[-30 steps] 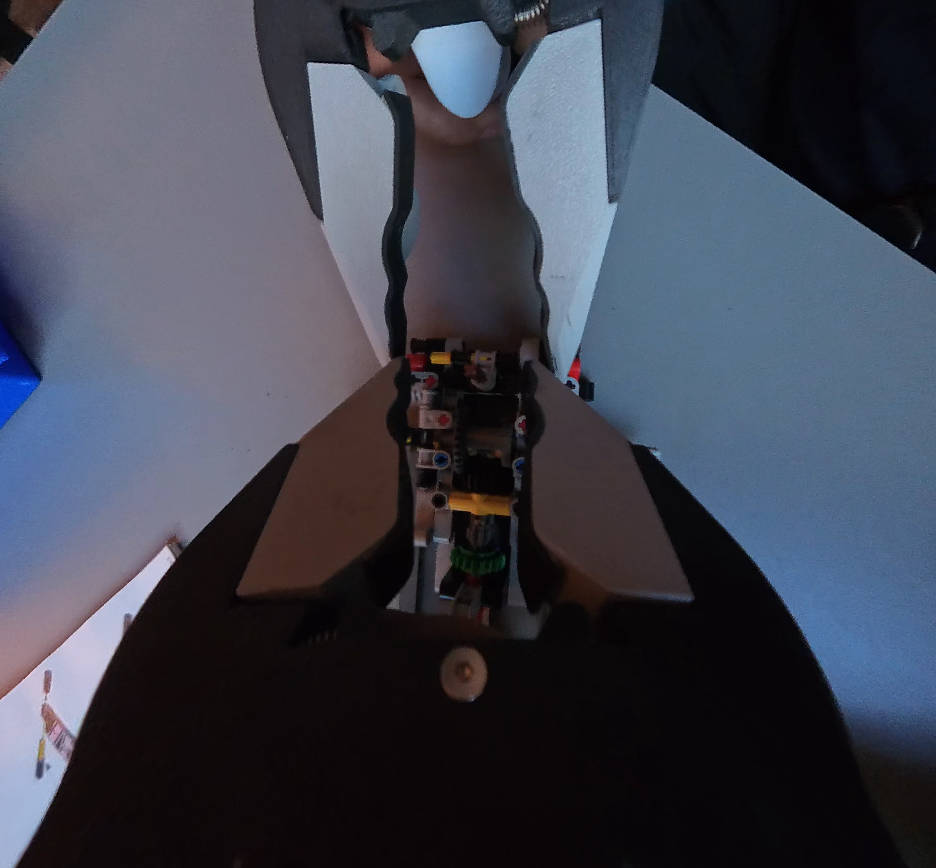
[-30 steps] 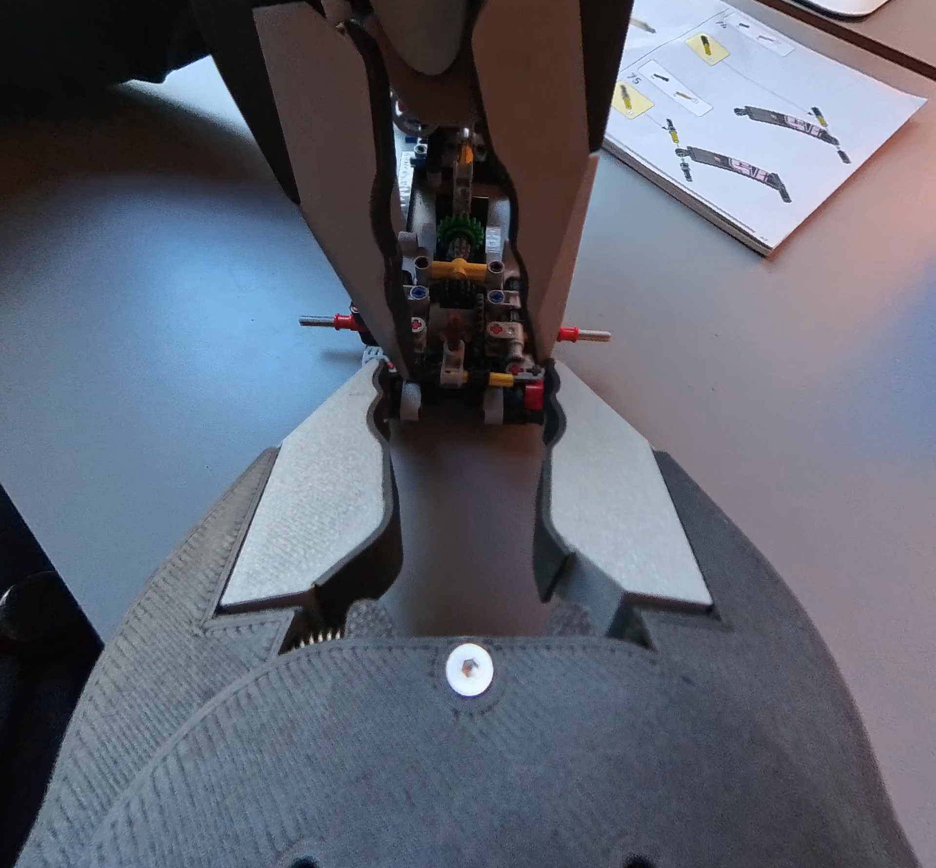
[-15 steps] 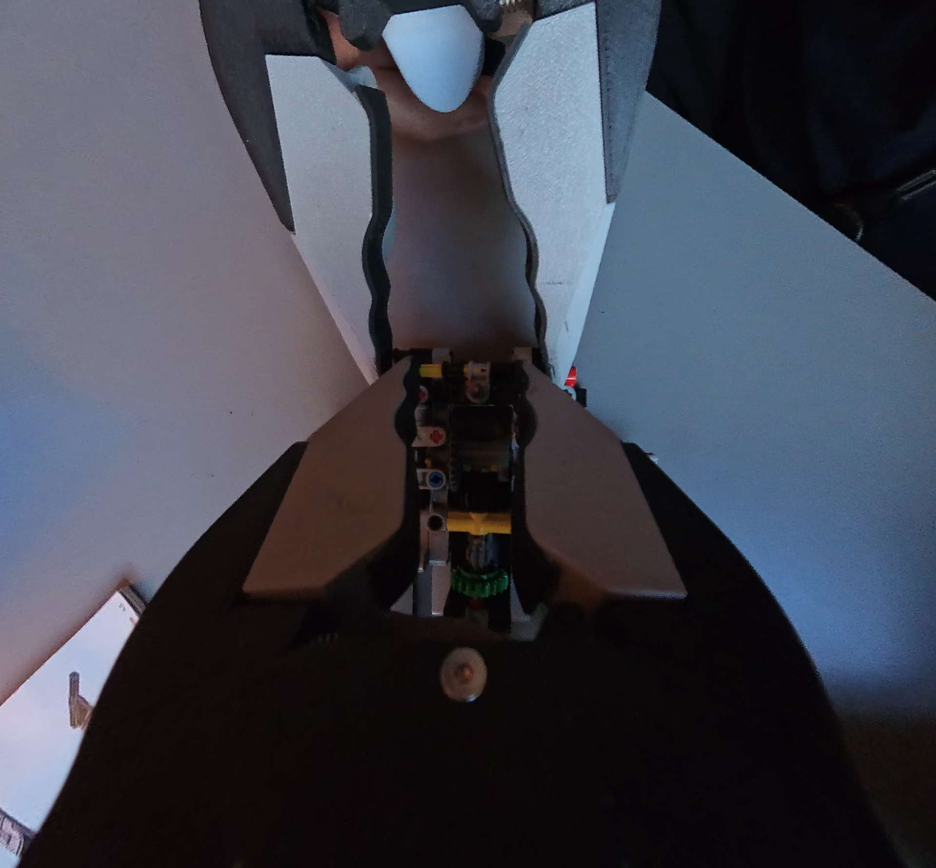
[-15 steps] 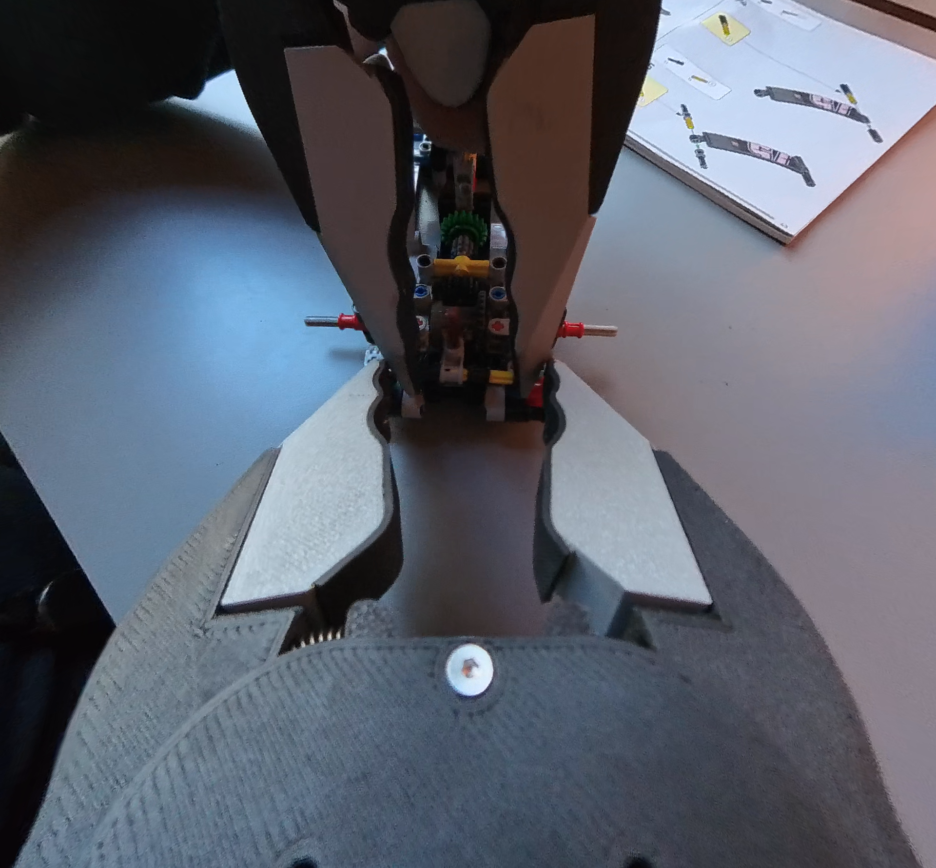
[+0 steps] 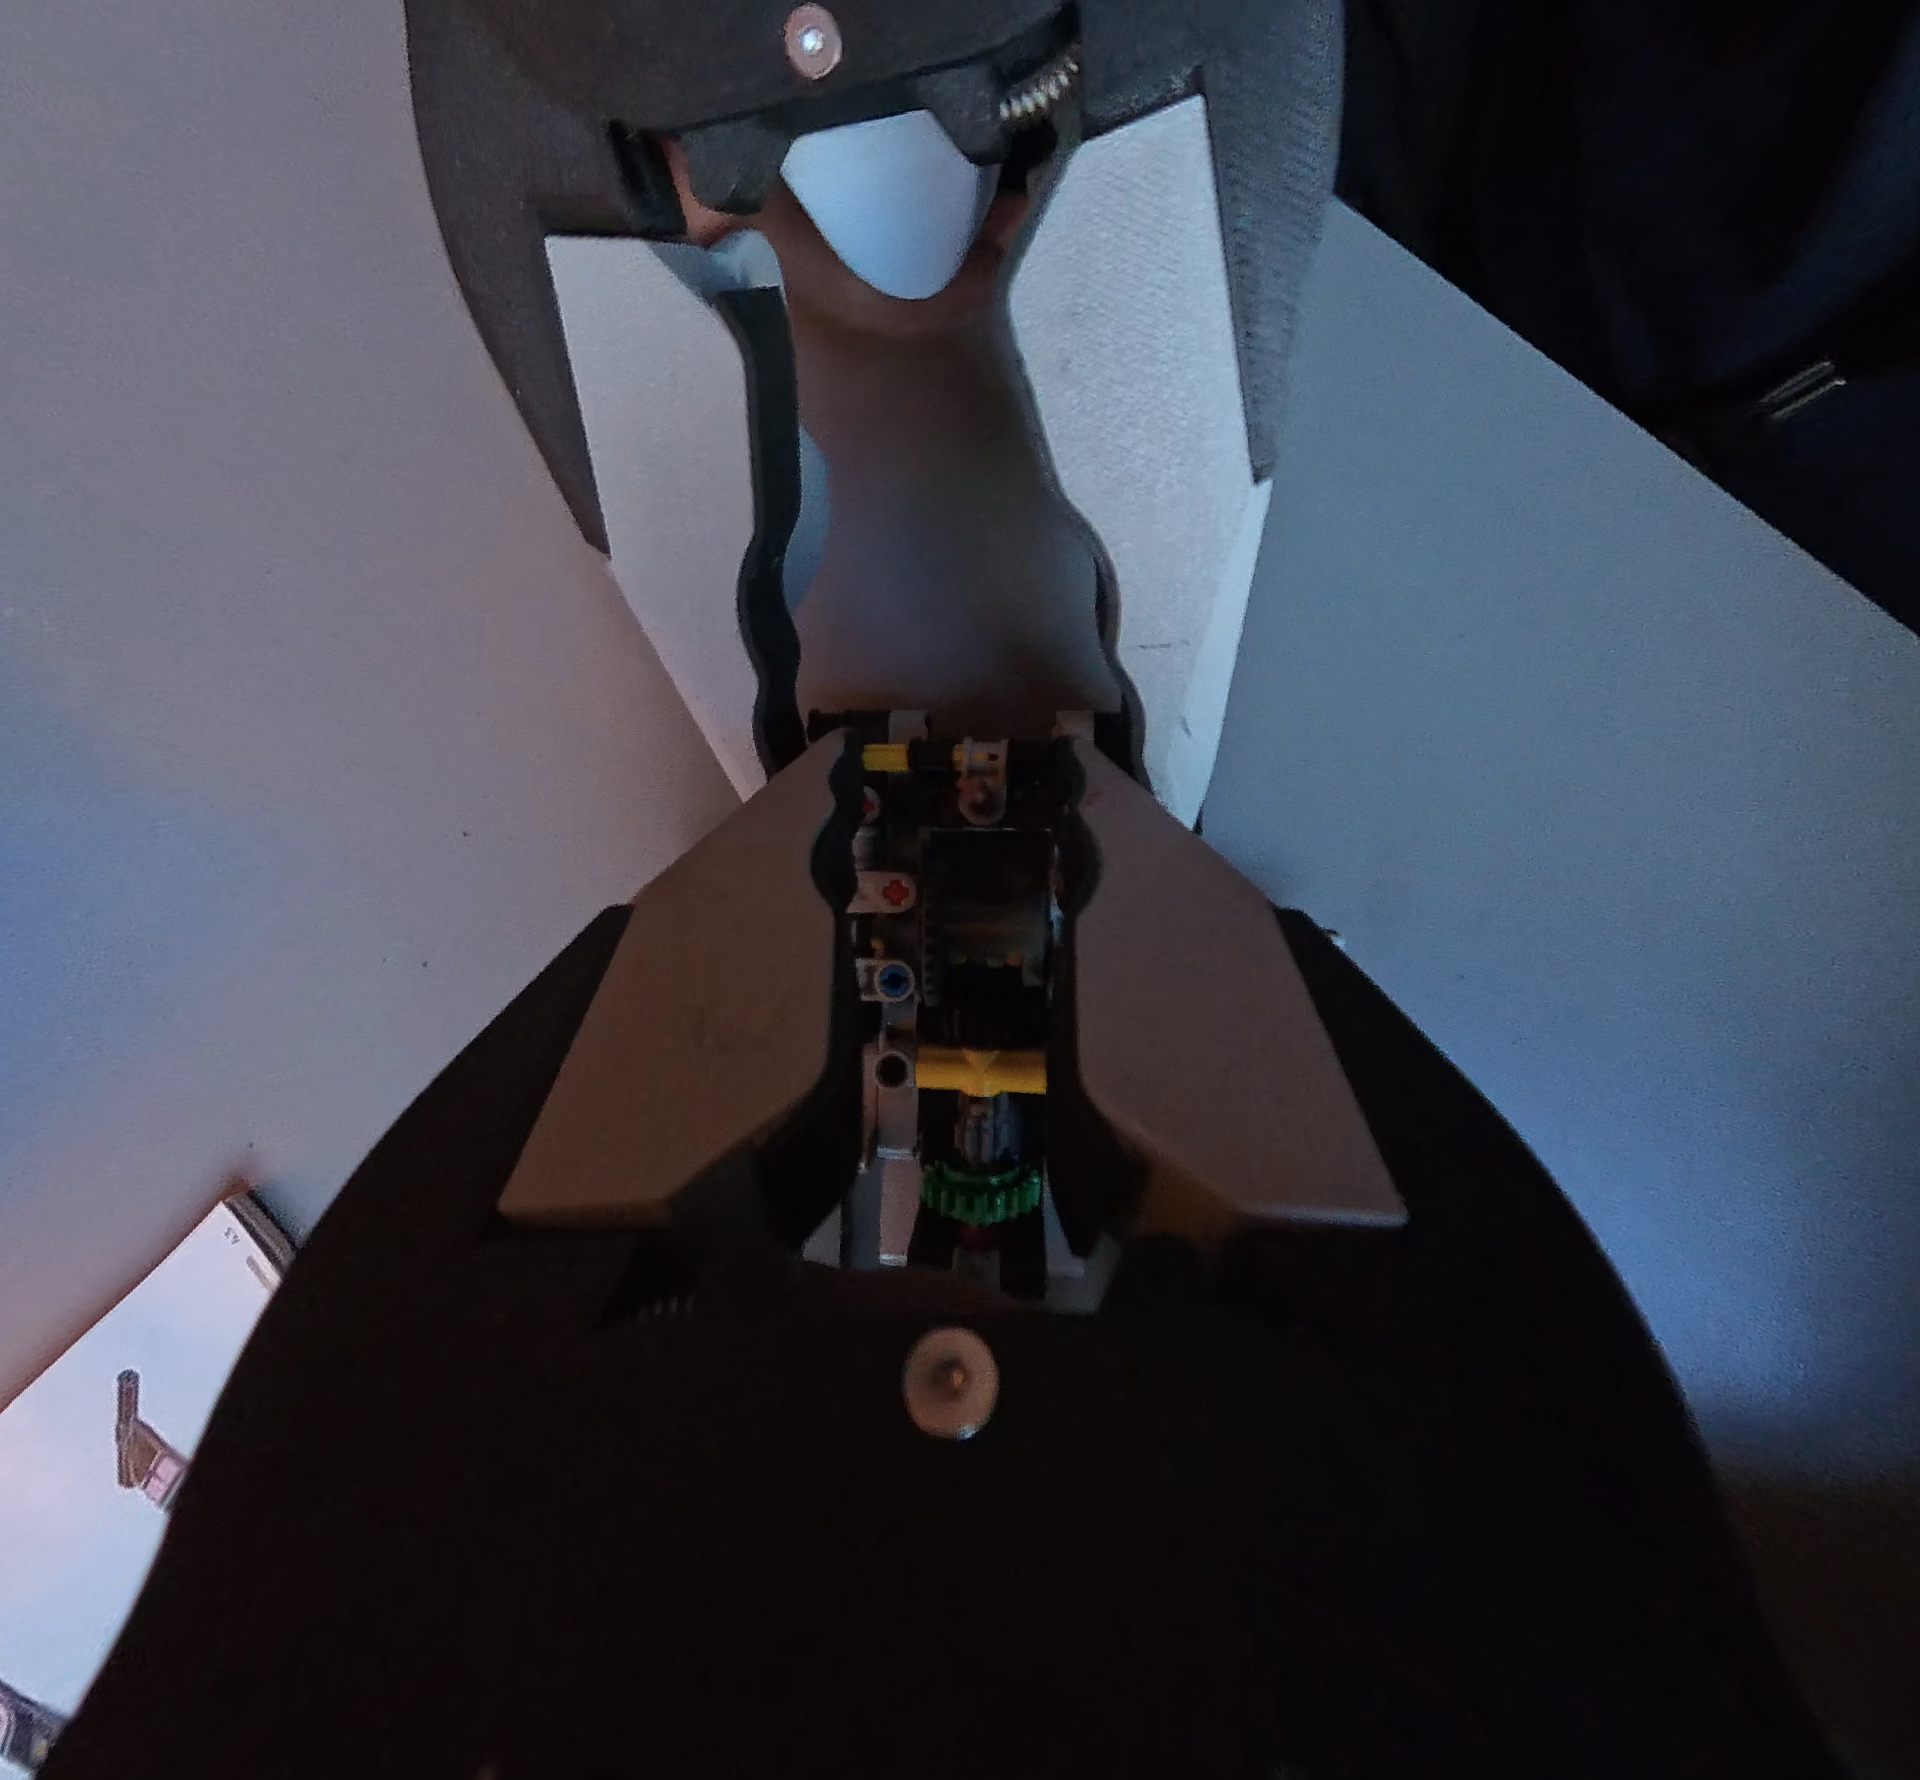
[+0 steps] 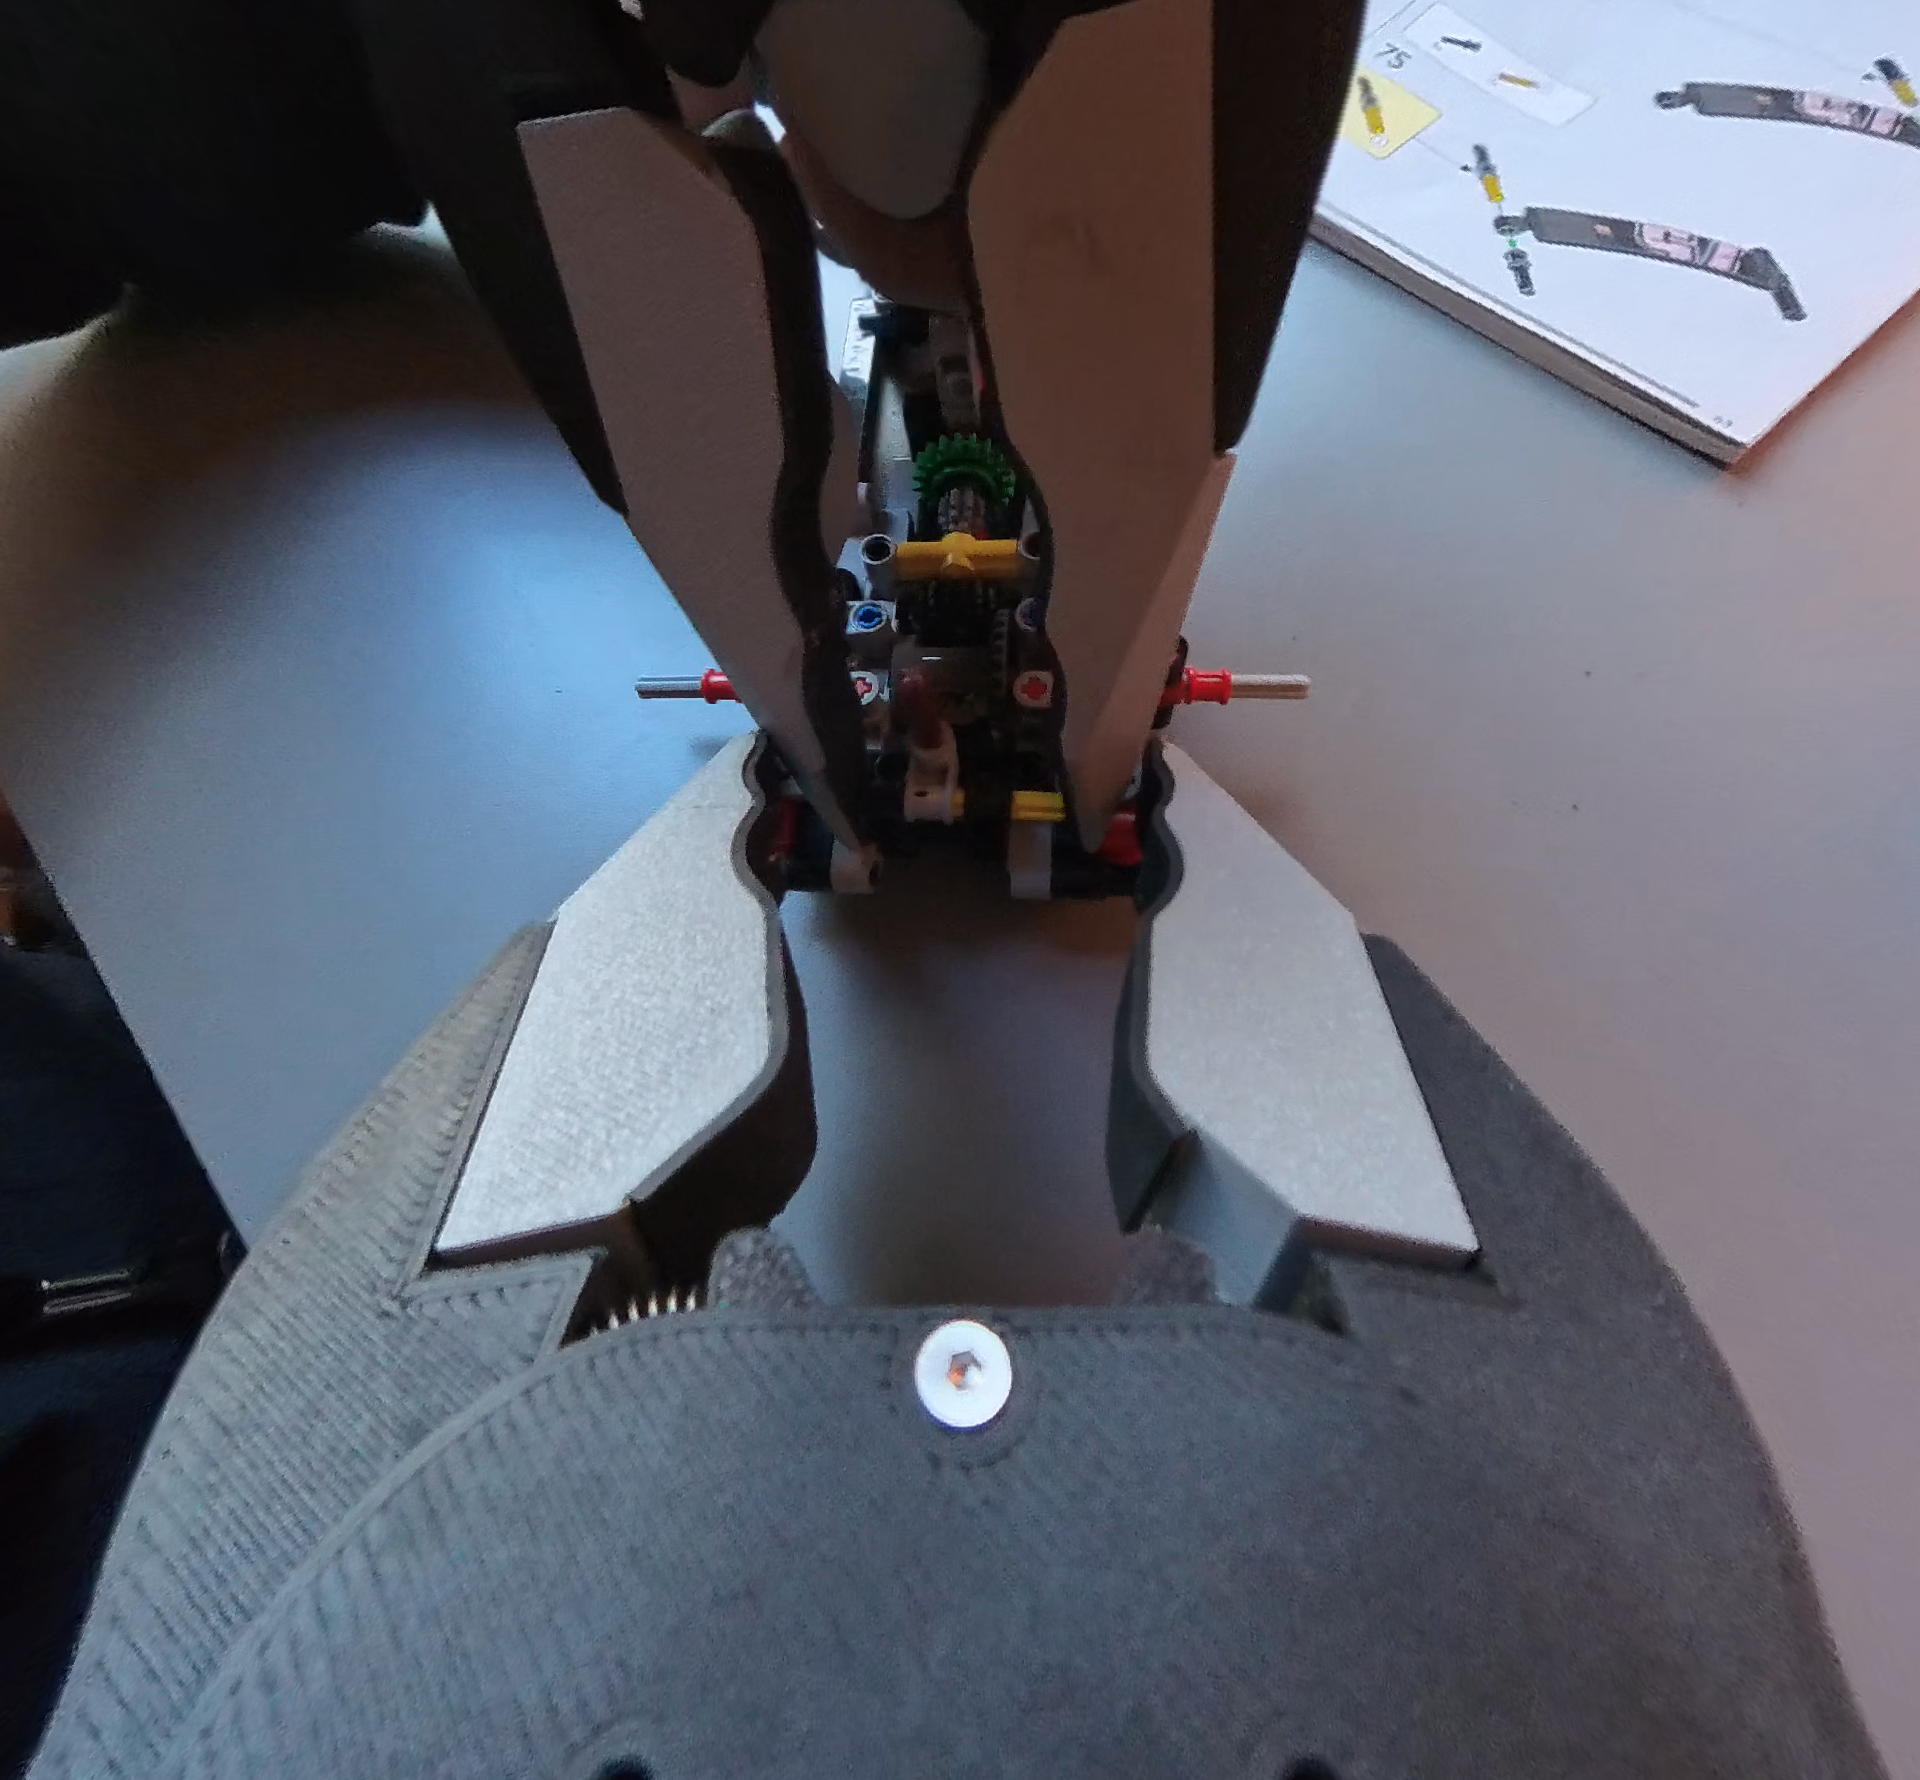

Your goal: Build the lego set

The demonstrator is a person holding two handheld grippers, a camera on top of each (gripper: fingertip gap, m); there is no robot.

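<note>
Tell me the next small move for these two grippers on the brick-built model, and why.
Probably keep the left gripper clamped and squeeze the right gripper onto the near end of the brick-built chassis. The left fingers pinch its narrow body from the far side, while the right fingertips only bracket the wider end, so the grip looks one-sided.

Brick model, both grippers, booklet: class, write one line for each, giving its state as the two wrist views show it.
Brick model: on the table, gripped from both ends.
Left gripper: jaws shut on the model's narrow middle.
Right gripper: jaws set wide, flanking the model's end; contact uncertain.
Instruction booklet: lying open and flat on the table.
</note>
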